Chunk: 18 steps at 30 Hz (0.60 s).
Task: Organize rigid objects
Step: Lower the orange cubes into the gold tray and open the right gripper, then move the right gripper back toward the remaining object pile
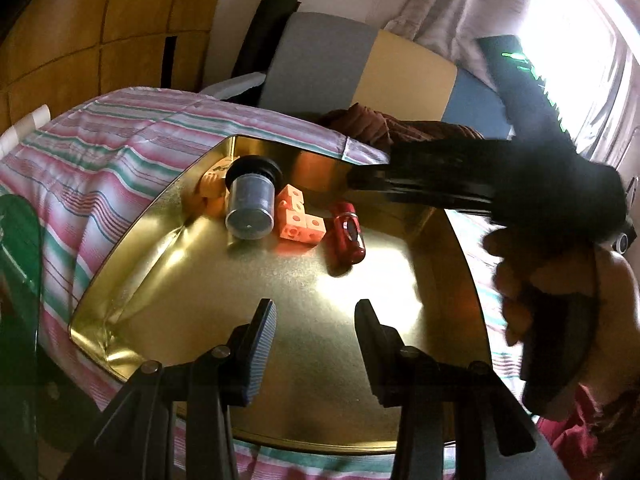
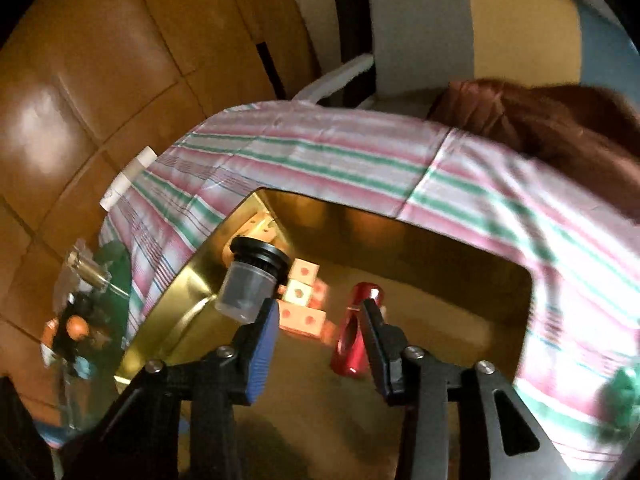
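Note:
A gold metal tray [image 1: 248, 344] lies on a pink and green striped cloth. In its far corner lie a clear jar with a black lid [image 1: 251, 205], orange linked cubes [image 1: 298, 220] and a red toy car [image 1: 349, 233]. My left gripper [image 1: 316, 308] is open and empty above the tray's near part. My right gripper [image 2: 320, 308] is open and empty over the tray [image 2: 460, 280], close to the jar [image 2: 248, 288], the cubes [image 2: 302, 308] and the red car [image 2: 356, 332]. The right gripper's black body [image 1: 480, 180] shows in the left wrist view, reaching over the tray's right side.
The striped cloth [image 1: 112, 152] covers the table. A brown garment [image 2: 540, 120] lies at the far edge. A chair with grey, yellow and blue cushion [image 1: 360, 68] stands behind. A green glass surface with small items [image 2: 88, 304] is at the left. A white tube [image 2: 128, 176] lies on the cloth's edge.

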{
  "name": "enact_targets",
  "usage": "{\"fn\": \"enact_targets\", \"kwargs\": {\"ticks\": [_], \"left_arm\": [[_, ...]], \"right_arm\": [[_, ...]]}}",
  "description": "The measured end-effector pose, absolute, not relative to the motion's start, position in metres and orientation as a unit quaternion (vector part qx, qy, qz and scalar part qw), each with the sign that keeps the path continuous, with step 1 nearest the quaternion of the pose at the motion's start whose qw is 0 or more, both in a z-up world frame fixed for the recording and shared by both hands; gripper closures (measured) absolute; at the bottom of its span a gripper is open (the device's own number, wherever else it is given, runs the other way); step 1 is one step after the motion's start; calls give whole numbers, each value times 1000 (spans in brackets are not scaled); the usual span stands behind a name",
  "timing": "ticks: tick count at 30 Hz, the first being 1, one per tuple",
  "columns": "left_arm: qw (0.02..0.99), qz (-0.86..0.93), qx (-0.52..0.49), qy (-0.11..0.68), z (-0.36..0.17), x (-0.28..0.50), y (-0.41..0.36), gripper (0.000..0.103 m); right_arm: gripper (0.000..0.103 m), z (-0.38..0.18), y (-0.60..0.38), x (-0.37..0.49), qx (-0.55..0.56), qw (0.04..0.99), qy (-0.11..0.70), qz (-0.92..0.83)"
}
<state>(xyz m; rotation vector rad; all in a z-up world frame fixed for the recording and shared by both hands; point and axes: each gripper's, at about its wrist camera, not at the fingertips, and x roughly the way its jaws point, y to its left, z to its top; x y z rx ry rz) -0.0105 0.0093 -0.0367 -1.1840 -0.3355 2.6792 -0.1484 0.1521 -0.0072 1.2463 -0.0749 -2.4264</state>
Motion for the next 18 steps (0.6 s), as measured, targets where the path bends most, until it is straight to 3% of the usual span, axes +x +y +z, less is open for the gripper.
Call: {"fn": "enact_targets", "kwargs": {"ticks": [7, 18], "left_arm": [[103, 906, -398, -99, -36, -7, 17, 62], [114, 908, -397, -73, -37, -3, 31, 62]], "right_arm": [[50, 7, 193, -120, 425, 184, -32, -886], [49, -8, 245, -88, 441, 103, -25, -891]]}}
